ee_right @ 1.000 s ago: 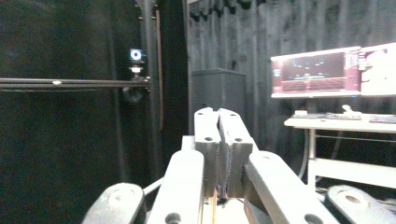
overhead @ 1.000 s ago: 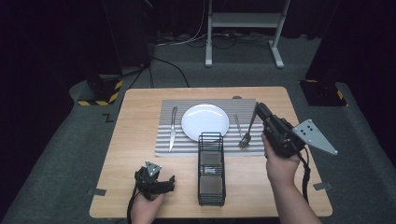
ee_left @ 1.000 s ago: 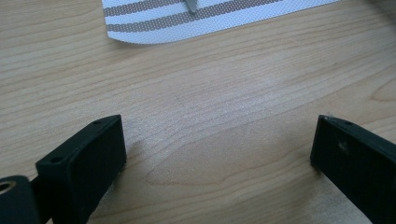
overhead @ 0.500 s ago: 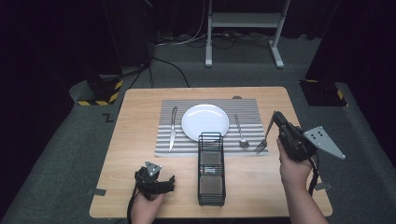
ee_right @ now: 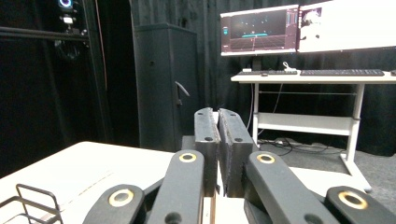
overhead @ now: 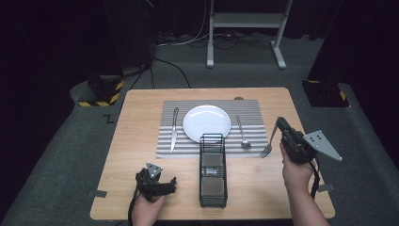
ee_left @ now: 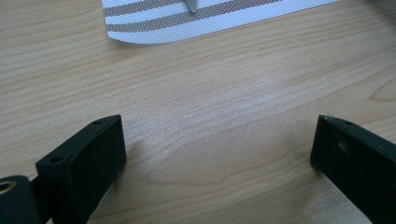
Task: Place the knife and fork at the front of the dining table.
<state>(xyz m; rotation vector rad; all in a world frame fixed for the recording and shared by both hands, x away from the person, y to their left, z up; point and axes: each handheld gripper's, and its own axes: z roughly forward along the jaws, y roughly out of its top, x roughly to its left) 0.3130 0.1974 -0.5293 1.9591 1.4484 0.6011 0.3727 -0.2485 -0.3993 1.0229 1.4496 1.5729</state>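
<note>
Jaws of the right gripper (overhead: 281, 126) pinch a fork (overhead: 268, 145); jaws of the left gripper (overhead: 157, 181) stand spread over bare wood.

Table (overhead: 141, 117) bears a striped mat (overhead: 164, 141), with a wire rack (overhead: 212, 188) in front of it. Plate (overhead: 207, 122) lies mid-mat, a knife (overhead: 174, 134) to its left, a spoon (overhead: 242, 134) to its right. Fork hangs tines-down just right of the mat, beside the spoon, its tines at the tabletop; whether they touch cannot be told.
</note>
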